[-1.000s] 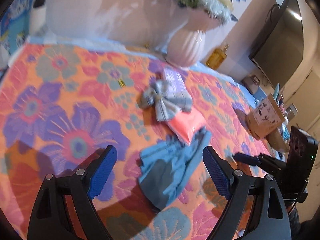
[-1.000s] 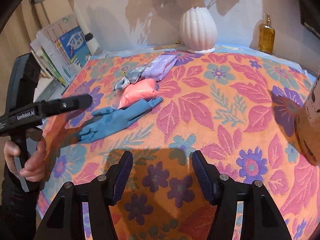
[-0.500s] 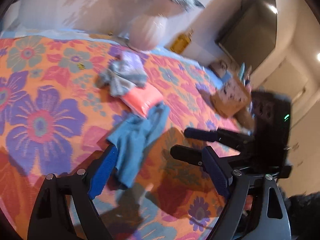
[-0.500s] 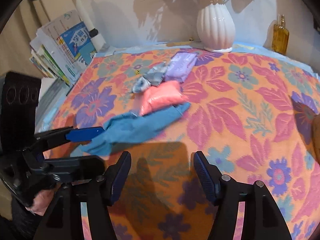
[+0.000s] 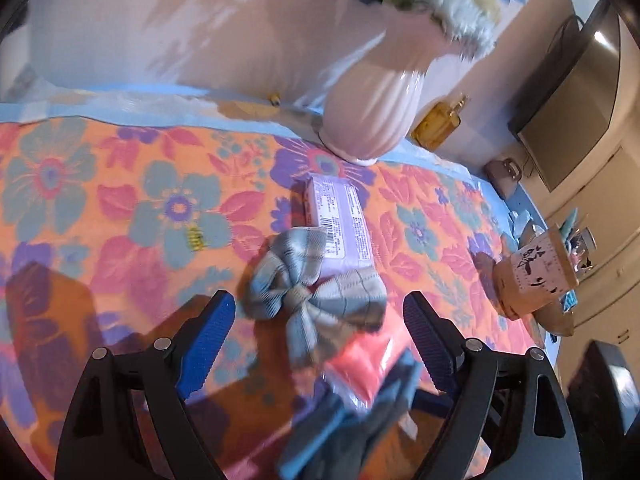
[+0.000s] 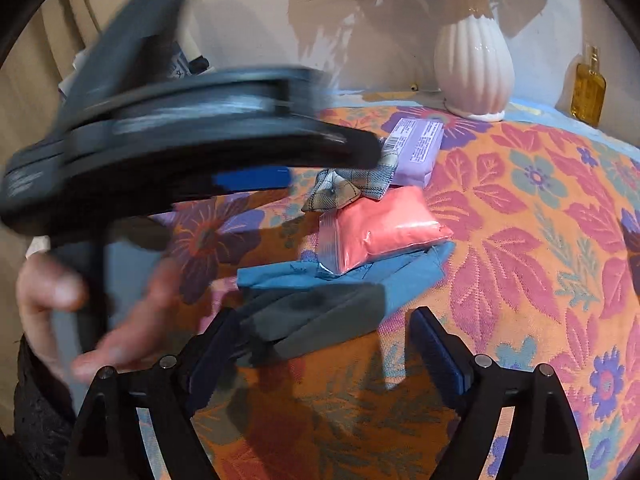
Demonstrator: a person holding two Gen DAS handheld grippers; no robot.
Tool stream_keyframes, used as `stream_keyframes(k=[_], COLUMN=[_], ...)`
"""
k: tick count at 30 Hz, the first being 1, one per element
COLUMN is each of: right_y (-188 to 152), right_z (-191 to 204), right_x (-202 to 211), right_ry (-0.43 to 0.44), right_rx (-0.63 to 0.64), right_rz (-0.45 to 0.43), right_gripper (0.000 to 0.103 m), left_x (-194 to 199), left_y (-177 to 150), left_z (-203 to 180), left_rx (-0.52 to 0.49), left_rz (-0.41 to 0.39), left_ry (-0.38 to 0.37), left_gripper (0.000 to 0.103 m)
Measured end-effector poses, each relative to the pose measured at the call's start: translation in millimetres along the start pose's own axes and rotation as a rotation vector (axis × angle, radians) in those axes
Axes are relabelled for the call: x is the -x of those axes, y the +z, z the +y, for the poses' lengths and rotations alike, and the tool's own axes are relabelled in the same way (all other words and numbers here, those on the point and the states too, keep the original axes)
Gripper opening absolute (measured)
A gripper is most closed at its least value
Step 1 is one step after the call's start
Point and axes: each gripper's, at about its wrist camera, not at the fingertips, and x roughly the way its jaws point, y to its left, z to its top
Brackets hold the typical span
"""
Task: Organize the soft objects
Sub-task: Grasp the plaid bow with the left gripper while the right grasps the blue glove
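A grey plaid bow (image 5: 312, 298) lies on the floral cloth, overlapping a purple packet (image 5: 340, 216). A pink bag (image 5: 362, 364) lies just below it, partly on blue gloves (image 5: 352, 428). My left gripper (image 5: 316, 332) is open, hovering with the bow and pink bag between its fingers. My right gripper (image 6: 322, 348) is open and low over the blue gloves (image 6: 352, 280). From the right wrist, the bow (image 6: 352, 184), pink bag (image 6: 384, 228) and purple packet (image 6: 418, 148) lie beyond, with the left gripper's blurred body crossing at upper left.
A white ribbed vase (image 5: 372, 112) with flowers stands at the table's back edge, an amber bottle (image 5: 438, 124) beside it. A brown paper box (image 5: 536, 276) sits at the right edge. A dark screen (image 5: 576, 96) hangs on the wall. Books stand at far left in the right wrist view.
My left gripper has moved forward from the blue gloves to over the bow and pink bag. My right gripper has closed in on the blue gloves. Both stayed open.
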Motion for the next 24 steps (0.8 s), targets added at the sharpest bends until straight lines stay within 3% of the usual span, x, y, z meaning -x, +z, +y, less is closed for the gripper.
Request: stream_keyframes(k=[4, 6, 8, 9, 10, 11, 14, 15, 18, 24], right_y=[4, 7, 8, 8, 8, 8, 6, 6, 3, -11], right_z=[2, 5, 7, 8, 9, 12, 19, 21, 26, 18], right_x=[-6, -8, -10, -10, -9, -8, -10, -9, -7, 10], right_ry=[-0.03, -0.03, -0.033, -0.037, -0.051, -0.066, -0.104, -0.101, -0.102, -0.099], right_rx=[-0.003, 0.005, 0.013, 0.014, 0.017, 0.027, 0.053, 0.062, 0.084, 0.071], right_rz=[0.001, 0.003, 0.008, 0.003, -0.009, -0.016, -0.024, -0.027, -0.045, -0.051], right_gripper=[0.089, 0.091, 0.09, 0.085, 0.064, 0.053, 0.034, 0.014, 0.009, 0.008], left_x=[-8, -6, -3, -2, -2, -3, -2, -1, 6, 22], left_y=[0, -1, -2, -2, -1, -1, -1, -2, -4, -7], left_z=[3, 7, 13, 16, 18, 21, 22, 20, 18, 22], left_rx=[-0.021, -0.025, -0.011, -0.003, 0.006, 0.019, 0.026, 0.022, 0.01, 0.027], left_rz=[-0.027, -0.026, -0.033, -0.036, -0.04, -0.037, -0.046, -0.055, -0.097, -0.162], left_ry=[0.016, -0.01, -0.029, -0.031, -0.027, -0.026, -0.02, -0.015, 0.008, -0.01], left_gripper=[0.076, 0.075, 0.066, 0.061, 0.048, 0.033, 0.026, 0.025, 0.025, 0.024])
